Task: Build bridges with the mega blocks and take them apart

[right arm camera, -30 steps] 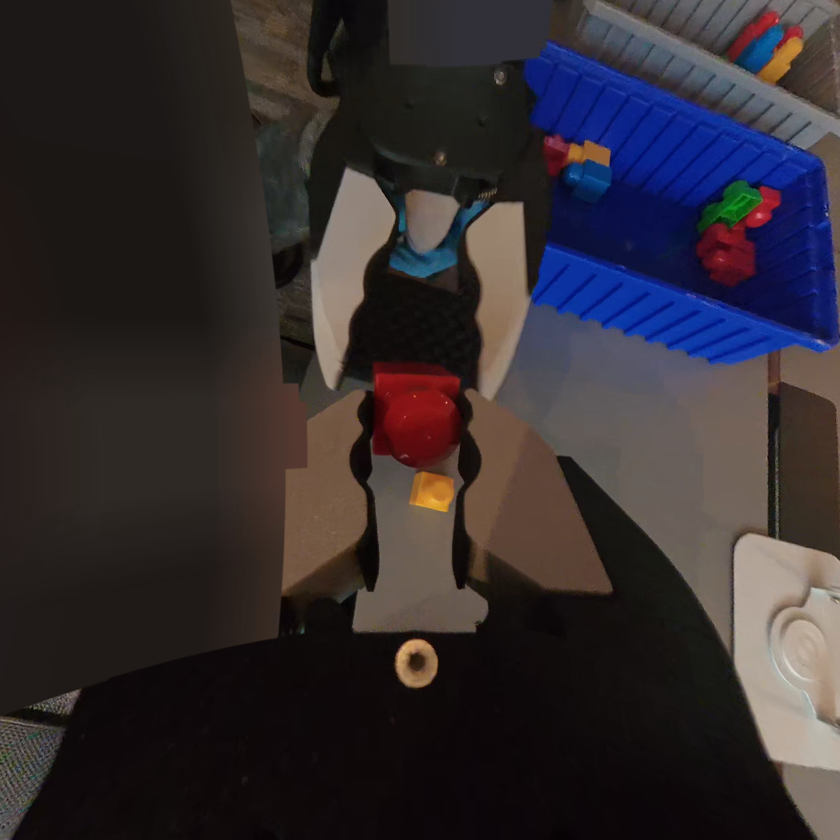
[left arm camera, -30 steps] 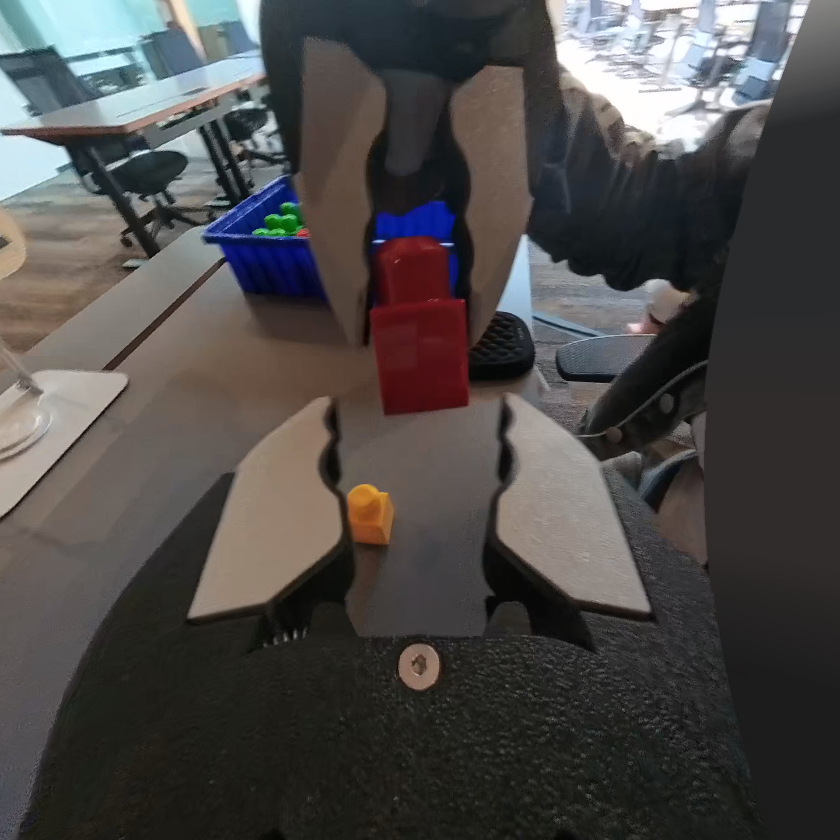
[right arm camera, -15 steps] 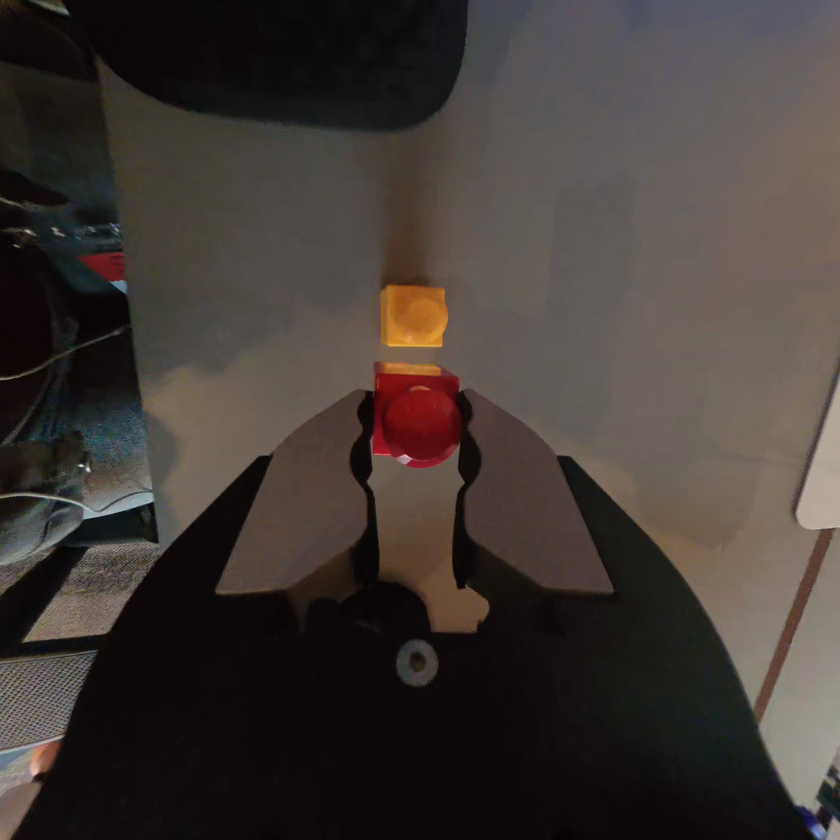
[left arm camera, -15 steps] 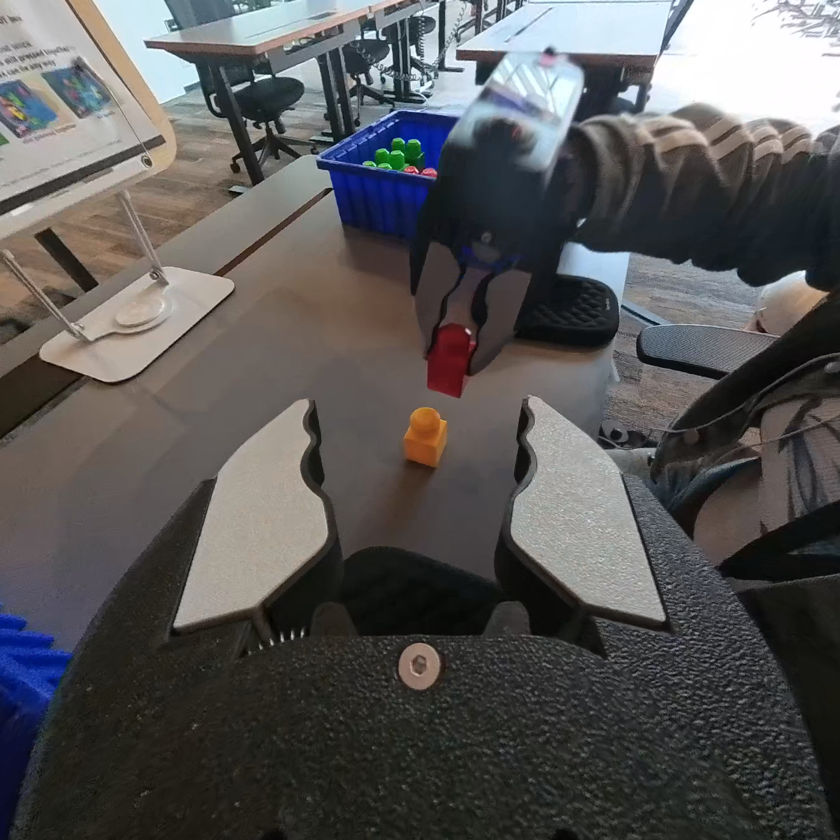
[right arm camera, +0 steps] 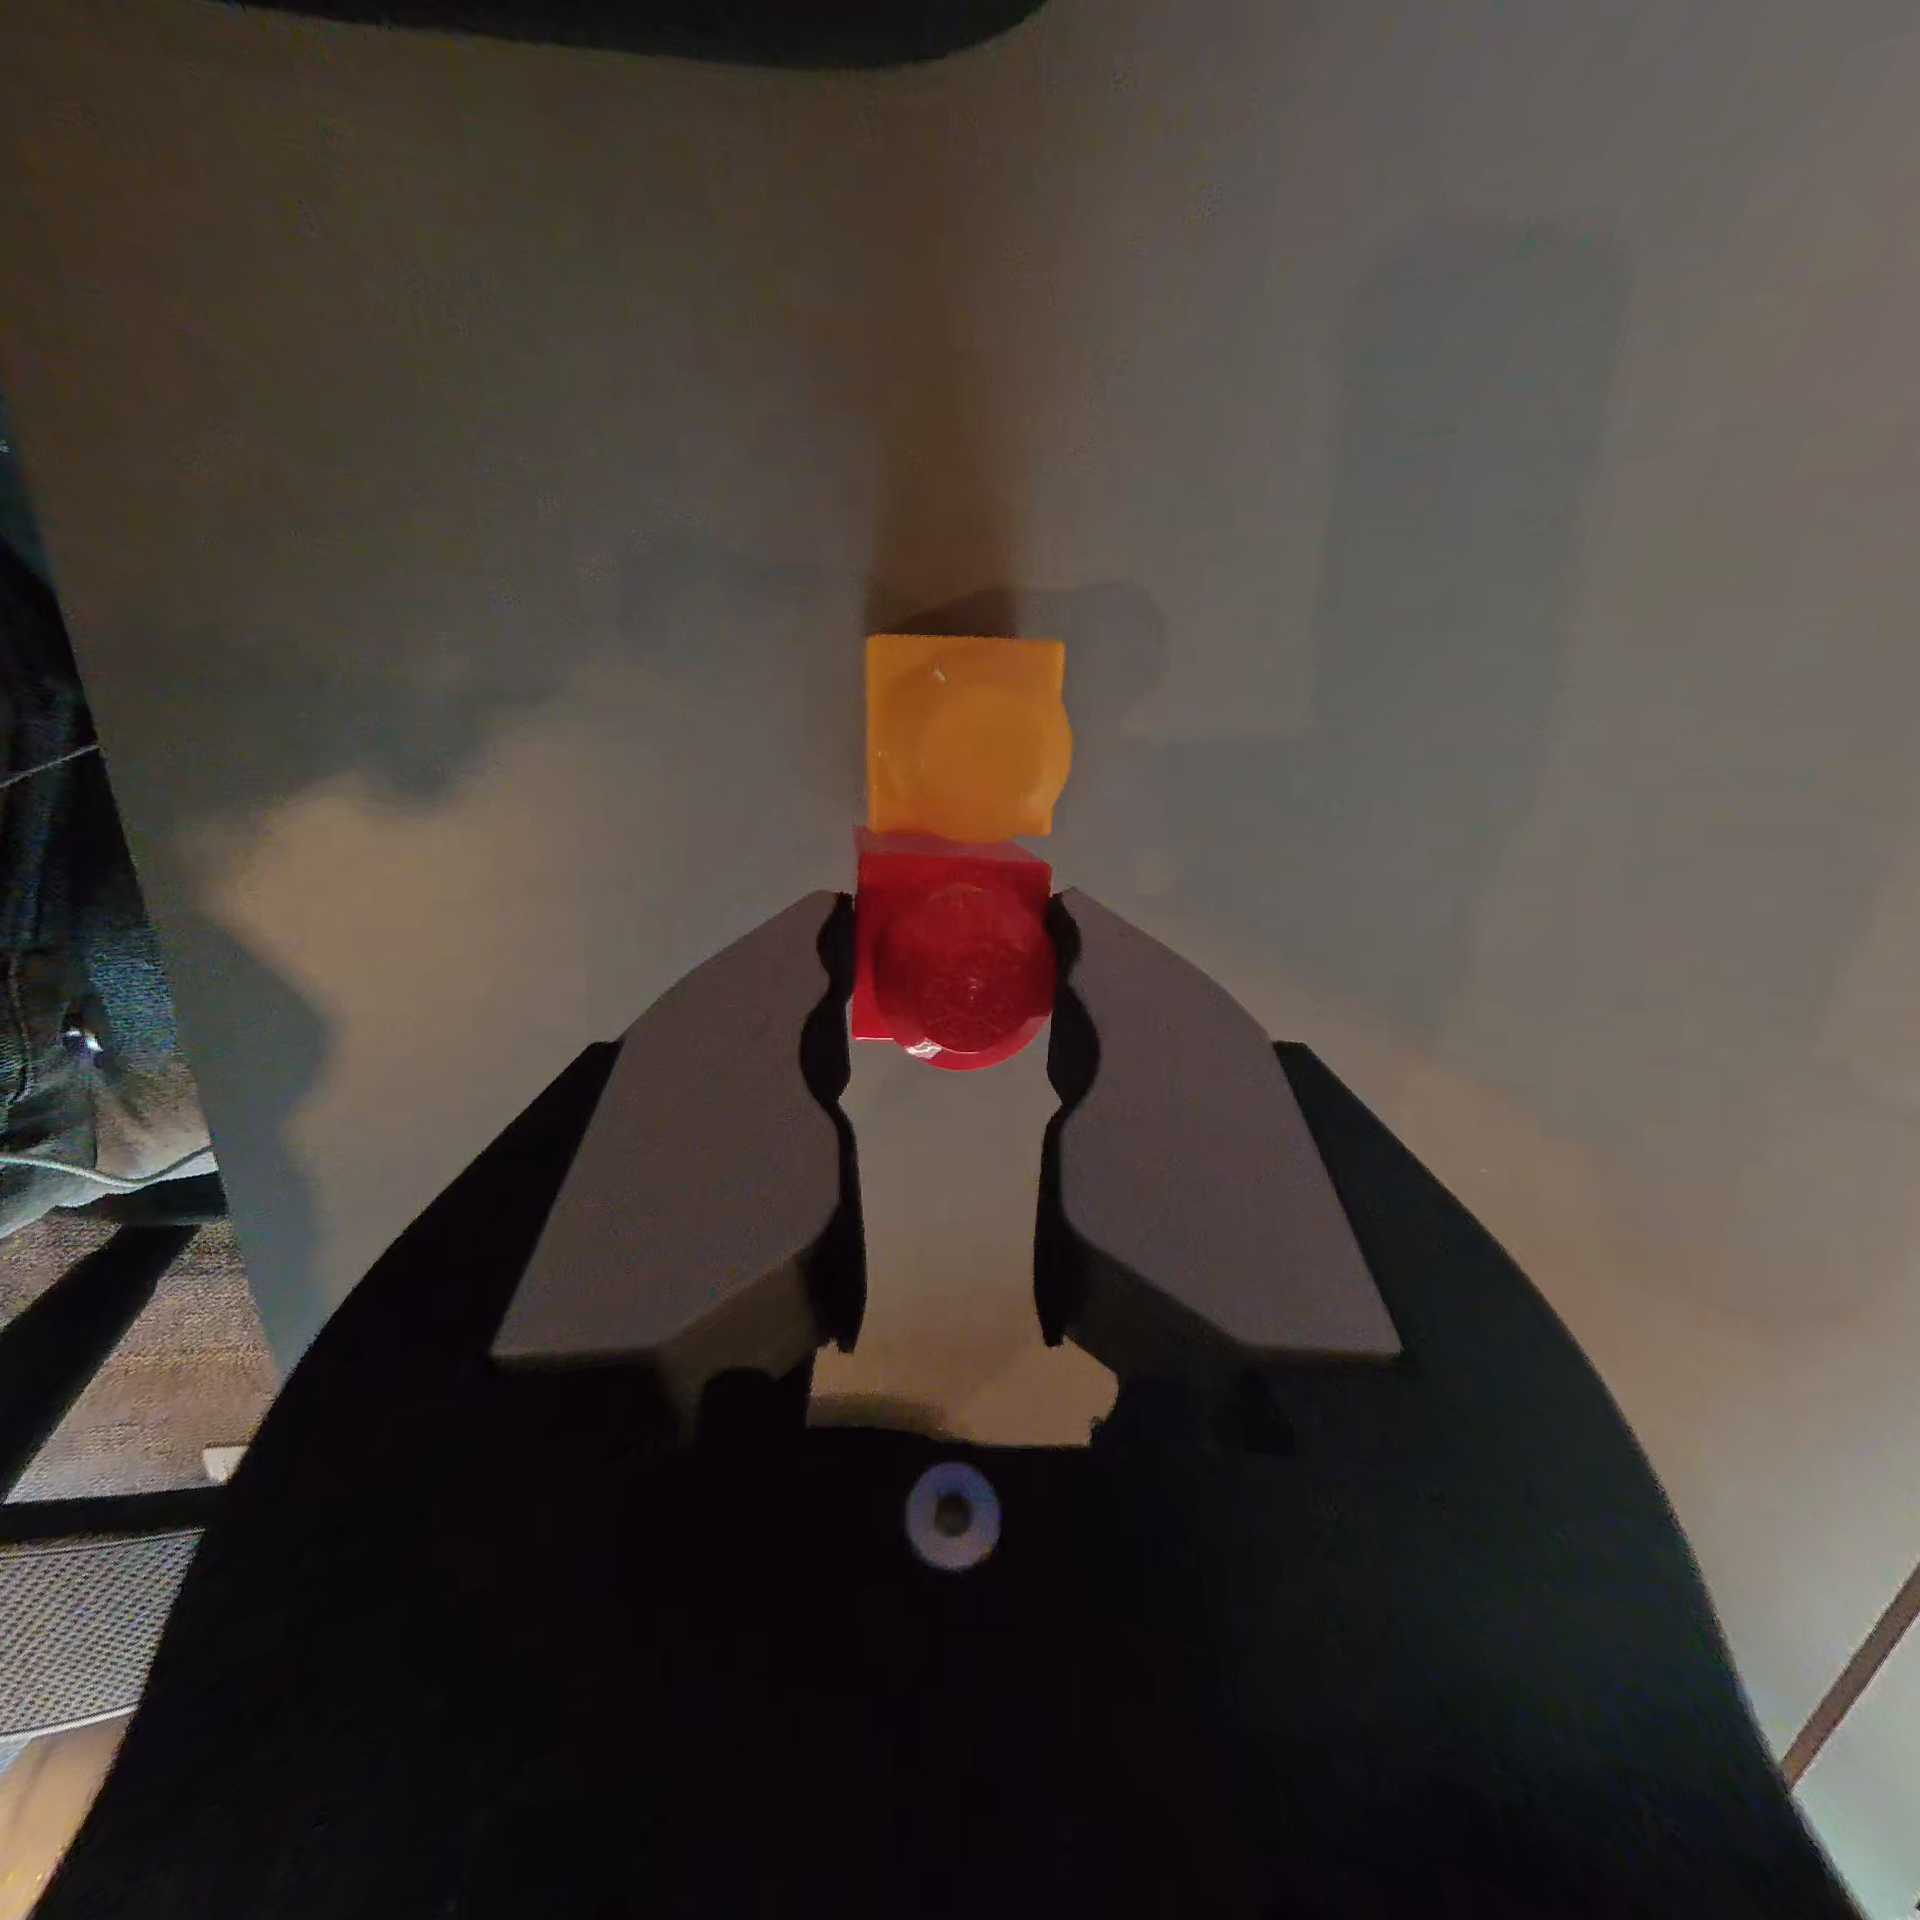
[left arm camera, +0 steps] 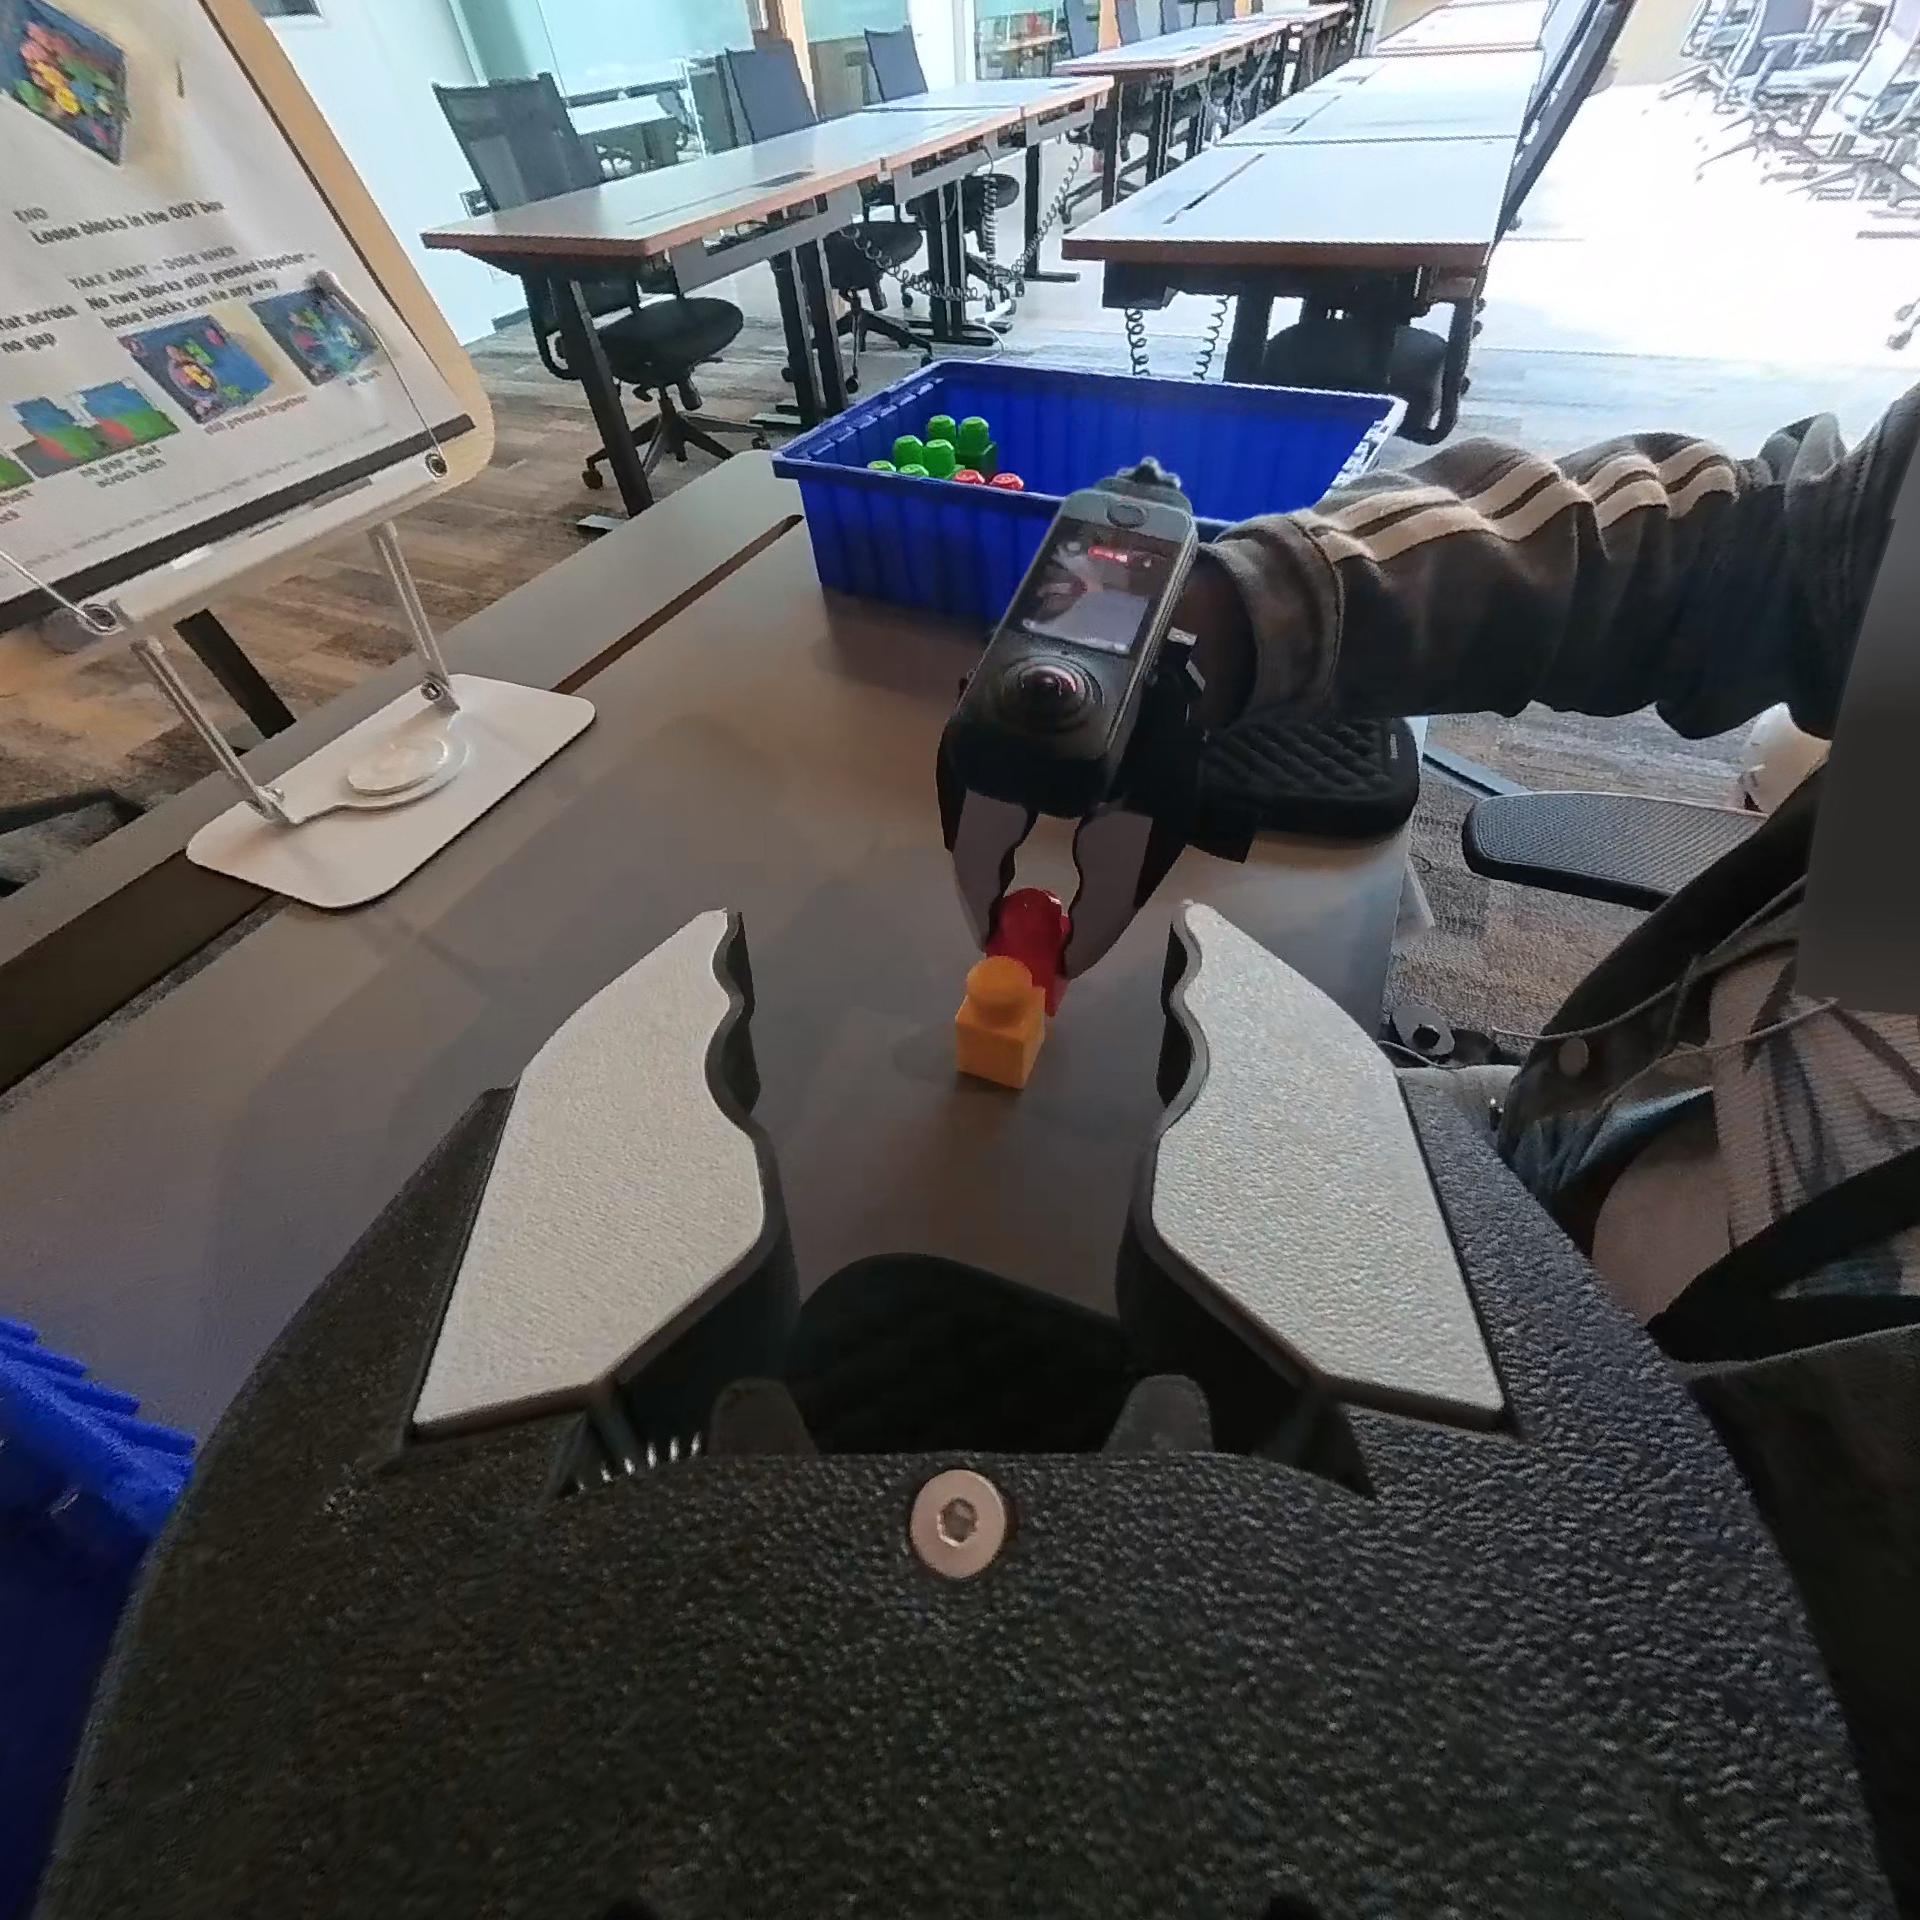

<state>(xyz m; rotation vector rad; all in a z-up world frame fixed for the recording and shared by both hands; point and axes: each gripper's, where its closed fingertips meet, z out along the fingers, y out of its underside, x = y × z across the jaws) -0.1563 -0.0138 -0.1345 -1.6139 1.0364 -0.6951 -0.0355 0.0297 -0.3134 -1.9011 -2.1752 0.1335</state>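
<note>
Dark brown table (left arm camera: 312,1060), broad and matte, under everything. Blue bin (left arm camera: 1081,499) at the far edge, green and red blocks (left arm camera: 945,457) inside. Document stand (left arm camera: 395,758) on a white base to the left. Left gripper (left arm camera: 956,1039) in the foreground, fingers spread wide, nothing between them, held back from the blocks. Right gripper (right arm camera: 951,997) pointing down, clenched around the red block (right arm camera: 951,966) at its fingertips. Red block down at table level, touching the orange block (left arm camera: 1000,1023), side by side, both studs up. Orange block standing free on the table.
</note>
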